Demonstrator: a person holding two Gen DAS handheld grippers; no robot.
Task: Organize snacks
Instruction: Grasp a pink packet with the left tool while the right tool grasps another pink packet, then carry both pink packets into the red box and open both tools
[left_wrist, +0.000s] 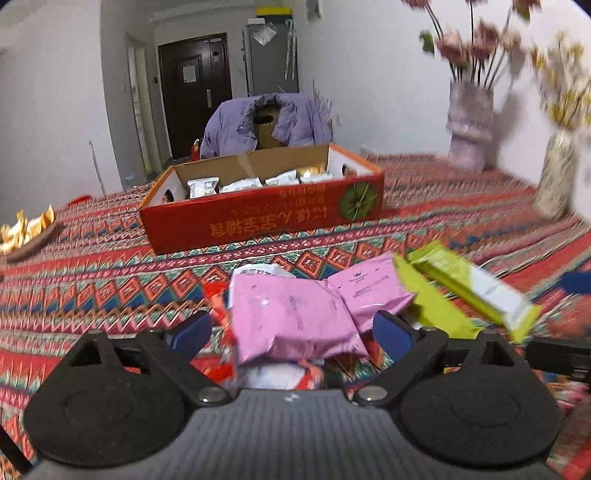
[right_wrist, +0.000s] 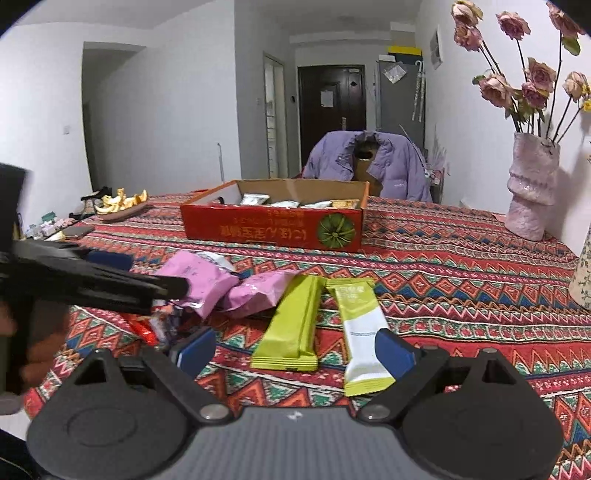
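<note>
In the left wrist view, the box (left_wrist: 258, 218) sits farther back on the table (left_wrist: 92, 266) and already holds a row of packets (left_wrist: 255, 182), so part of the sorting looks done. The left gripper (left_wrist: 291, 332) has its jaws spread wide on either side of a pink packet (left_wrist: 291, 321); the pads do not appear to press on it. A second pink packet (left_wrist: 369, 291) and two green bars (left_wrist: 469, 288) lie just beside it, still outside the box. In the right wrist view, the right gripper (right_wrist: 295, 350) is likewise spread, empty, with a green bar (right_wrist: 295, 325) and a green-and-white bar (right_wrist: 362, 332) between its fingers on the cloth. The loose pile still has to go in the box.
</note>
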